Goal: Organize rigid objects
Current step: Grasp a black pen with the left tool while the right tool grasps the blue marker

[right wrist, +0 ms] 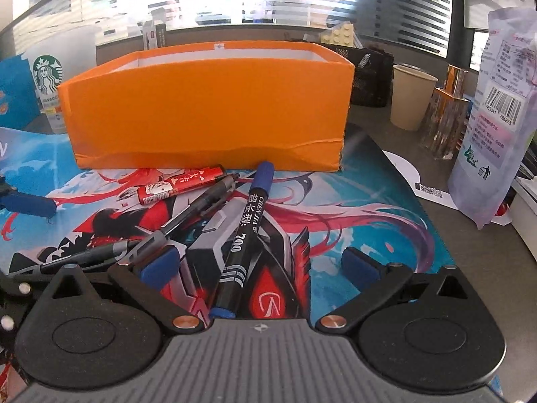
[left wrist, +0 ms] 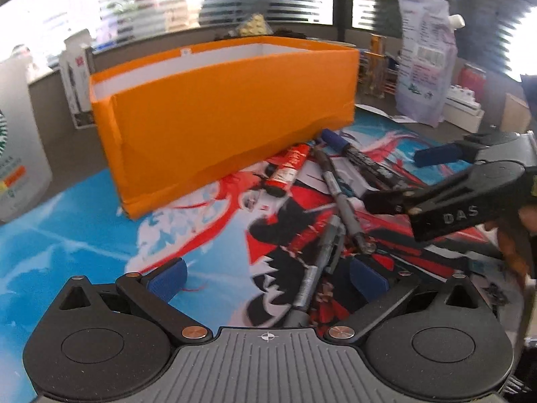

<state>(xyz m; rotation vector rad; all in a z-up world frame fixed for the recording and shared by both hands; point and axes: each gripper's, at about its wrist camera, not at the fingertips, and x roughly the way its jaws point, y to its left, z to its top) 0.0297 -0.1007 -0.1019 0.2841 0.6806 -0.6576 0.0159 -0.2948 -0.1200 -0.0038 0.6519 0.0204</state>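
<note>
An orange open-top box (right wrist: pixel 208 107) stands on a printed desk mat (right wrist: pixel 369 208), with several pens scattered in front of it. My right gripper (right wrist: pixel 261 266) is open and low over the mat. A black marker with a blue cap (right wrist: pixel 246 235) lies between its pads, touching neither. Left of it lie a red marker (right wrist: pixel 181 184) and a black pen (right wrist: pixel 198 205). My left gripper (left wrist: pixel 267 280) is open too. A grey pen (left wrist: pixel 315 278) lies loose between its fingers, nearer the right one. The right gripper (left wrist: pixel 409 178) also shows in the left wrist view, over the pens.
Behind and beside the box are a Starbucks cup (right wrist: pixel 48 77), a paper cup (right wrist: pixel 411 97), a black mesh basket (right wrist: pixel 372 77), a clear orange-trimmed stand (right wrist: pixel 446 114) and a tall plastic pouch (right wrist: pixel 496 117). The mat ends at the right on a grey desk.
</note>
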